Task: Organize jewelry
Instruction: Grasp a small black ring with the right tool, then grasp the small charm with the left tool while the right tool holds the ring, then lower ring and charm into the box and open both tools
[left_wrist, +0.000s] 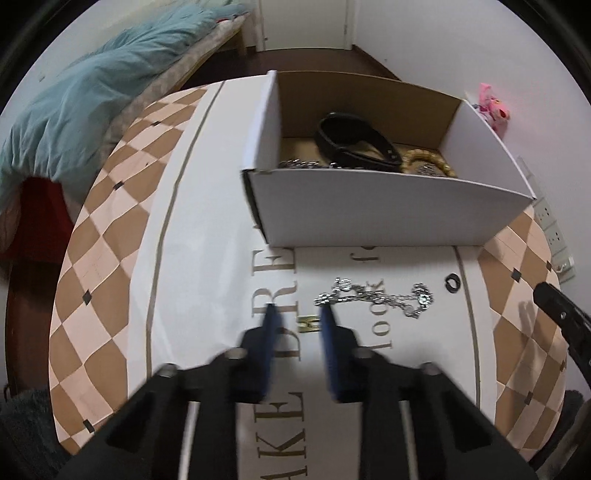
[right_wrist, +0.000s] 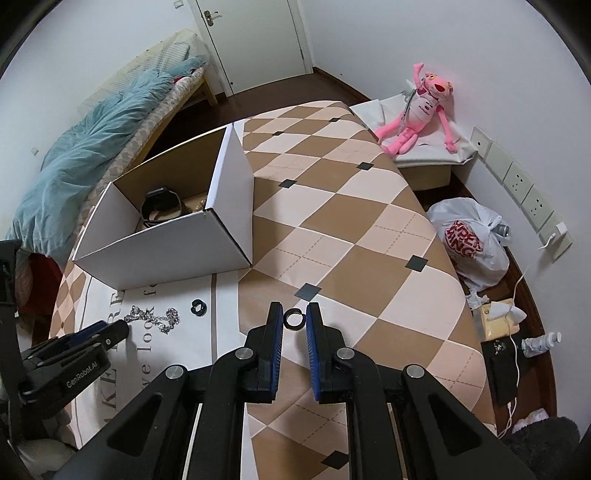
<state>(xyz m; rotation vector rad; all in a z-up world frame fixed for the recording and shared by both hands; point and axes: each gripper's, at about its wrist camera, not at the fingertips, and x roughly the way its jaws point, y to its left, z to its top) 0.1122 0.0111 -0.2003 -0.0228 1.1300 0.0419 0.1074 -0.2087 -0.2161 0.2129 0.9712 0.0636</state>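
Observation:
A white cardboard box (left_wrist: 388, 206) stands on the table and holds a black strap (left_wrist: 354, 144), a beaded bracelet (left_wrist: 428, 162) and a chain. A silver chain (left_wrist: 373, 295) lies on the cloth in front of the box, and a small gold piece (left_wrist: 309, 324) lies between my left fingers. My left gripper (left_wrist: 300, 312) is open, its tips at the chain's near end. A black ring (left_wrist: 452, 283) lies right of the chain. My right gripper (right_wrist: 294, 309) is open around another dark ring (right_wrist: 294, 319) on the cloth. The box (right_wrist: 166, 243), chain (right_wrist: 155, 317) and first ring (right_wrist: 197, 305) lie to its left.
The table has a checked brown cloth (right_wrist: 351, 236) with a white printed panel (left_wrist: 207, 280). A bed with a teal blanket (right_wrist: 96, 140) lies behind. A pink plush toy (right_wrist: 421, 107), a plastic bag (right_wrist: 469, 243) and wall sockets (right_wrist: 524, 192) are on the right.

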